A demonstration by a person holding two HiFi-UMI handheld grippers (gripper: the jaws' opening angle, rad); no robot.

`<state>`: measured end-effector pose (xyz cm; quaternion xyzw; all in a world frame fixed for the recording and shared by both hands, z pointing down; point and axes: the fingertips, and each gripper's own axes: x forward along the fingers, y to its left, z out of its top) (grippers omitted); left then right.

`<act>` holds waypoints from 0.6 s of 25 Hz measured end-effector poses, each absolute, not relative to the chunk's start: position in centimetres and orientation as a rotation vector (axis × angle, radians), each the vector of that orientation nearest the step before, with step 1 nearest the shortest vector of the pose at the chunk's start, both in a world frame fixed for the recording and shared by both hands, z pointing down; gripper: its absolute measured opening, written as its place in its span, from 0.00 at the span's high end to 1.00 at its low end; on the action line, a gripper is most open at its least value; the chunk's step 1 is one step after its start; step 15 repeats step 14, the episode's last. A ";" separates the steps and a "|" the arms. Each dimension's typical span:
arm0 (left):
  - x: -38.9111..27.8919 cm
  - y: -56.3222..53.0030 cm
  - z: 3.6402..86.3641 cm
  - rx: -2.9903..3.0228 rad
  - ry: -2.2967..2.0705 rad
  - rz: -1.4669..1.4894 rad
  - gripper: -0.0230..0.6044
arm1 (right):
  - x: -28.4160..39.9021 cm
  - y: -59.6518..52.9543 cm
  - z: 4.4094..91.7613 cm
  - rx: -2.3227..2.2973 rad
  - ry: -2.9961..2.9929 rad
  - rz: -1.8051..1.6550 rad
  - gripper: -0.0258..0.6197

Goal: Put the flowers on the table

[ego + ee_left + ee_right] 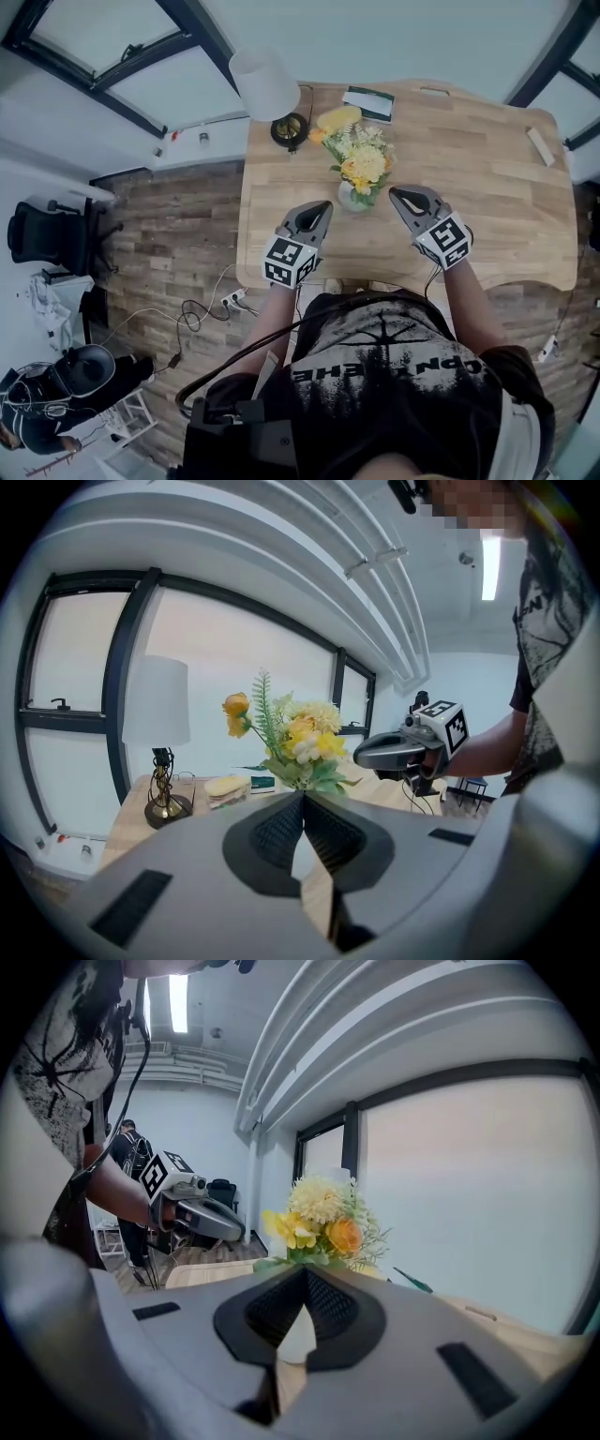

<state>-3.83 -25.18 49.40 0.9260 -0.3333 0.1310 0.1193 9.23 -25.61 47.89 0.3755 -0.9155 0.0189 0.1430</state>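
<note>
1. Flowers [361,159] stand in a small pale vase [351,196] on the wooden table [478,169]. They are just beyond the fingertips of both grippers, between them and touching neither.
2. Left gripper [323,205]: its own view shows the fingers pressed together at the tips with nothing pinched. The bouquet rises right past them.
3. Right gripper [395,193]: its fingers are likewise closed tip to tip and empty, with the bouquet straight ahead.
4. Only the head view shows the vase (each gripper view hides it behind its own jaws). It holds yellow, orange and cream blooms with green sprigs.
5. The left gripper view shows the lamp [157,710] side-on, upright, left of its fingers. The right gripper view misses it.
</note>
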 end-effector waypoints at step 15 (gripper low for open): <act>-4.2 -25.3 49.1 2.728 -0.984 0.403 0.94 | 8.6 -25.1 49.0 1.069 -2.611 0.073 0.94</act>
